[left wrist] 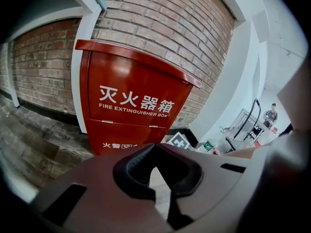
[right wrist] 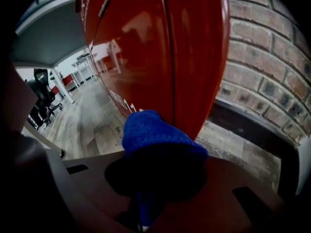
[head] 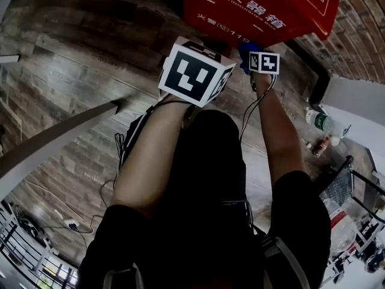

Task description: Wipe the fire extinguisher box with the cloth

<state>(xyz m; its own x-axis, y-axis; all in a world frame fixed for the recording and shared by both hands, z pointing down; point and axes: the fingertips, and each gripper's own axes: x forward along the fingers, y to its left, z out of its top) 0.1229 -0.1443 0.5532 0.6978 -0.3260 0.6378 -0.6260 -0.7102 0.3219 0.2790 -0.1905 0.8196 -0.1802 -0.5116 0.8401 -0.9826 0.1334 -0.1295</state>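
Currently in your right gripper [right wrist: 155,176]: the blue cloth [right wrist: 151,135], bunched up. The jaws are clamped on it, and a rounded wad sticks out past their tips.
Where the fire extinguisher box [head: 258,5] stands: on the floor, with its back to the brick wall [left wrist: 170,23]. It is red with white lettering on the front. In the head view it fills the 12 to 1 o'clock edge.
Cloth against box: in the right gripper view the wad sits at 6 o'clock of the box's upright corner edge, low on the box. It is right up at the red surface, but you cannot tell from these views whether it touches.
Your left gripper [left wrist: 155,171]: the jaws are closed tip to tip with nothing between them. Bare floor shows through the small gap behind the tips. The gripper is held back from the box and faces its front, with the lettering at 12 o'clock above the jaws.
Your two grippers: in the head view the right one's marker cube lies at 3 o'clock of the left one's larger cube and nearer the box.
Floor [head: 72,71]: worn wooden planks.
Off to your side: a plastic bottle [head: 322,122] with a green label lies at 3 o'clock in the head view. A wire cart [head: 340,185] stands at 4 o'clock.
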